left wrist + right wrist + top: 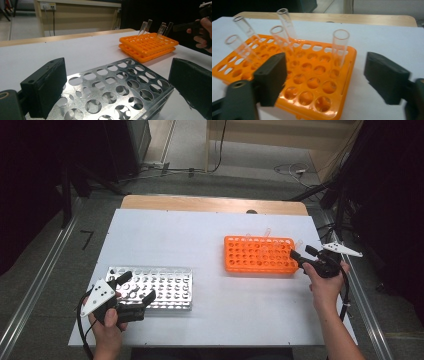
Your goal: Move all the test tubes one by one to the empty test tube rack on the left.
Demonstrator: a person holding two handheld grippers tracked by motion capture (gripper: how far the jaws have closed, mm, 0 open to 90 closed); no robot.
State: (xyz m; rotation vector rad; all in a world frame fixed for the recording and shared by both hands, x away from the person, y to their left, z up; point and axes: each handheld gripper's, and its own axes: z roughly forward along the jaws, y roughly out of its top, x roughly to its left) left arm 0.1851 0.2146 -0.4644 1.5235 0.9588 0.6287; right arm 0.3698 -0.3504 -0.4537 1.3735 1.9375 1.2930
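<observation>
A silver metal tube rack (165,287) lies at the front left of the white table (200,235), all its holes empty. My left gripper (137,286) stands open at the rack's near left corner, one jaw on either side of it (117,75). Toward the right sits an orange tube rack (260,254) holding several clear glass tubes (340,47), some of them leaning. Just off its right end my right gripper (303,252) is open, and its jaws frame the rack's near corner (328,72). Nothing is held in either gripper.
The table's wooden back edge (215,204) borders a floor with cables (295,170). Dark stands and equipment (370,195) rise at the right, and metal rails (45,280) run along the left. Bare table top (210,290) lies between the two racks.
</observation>
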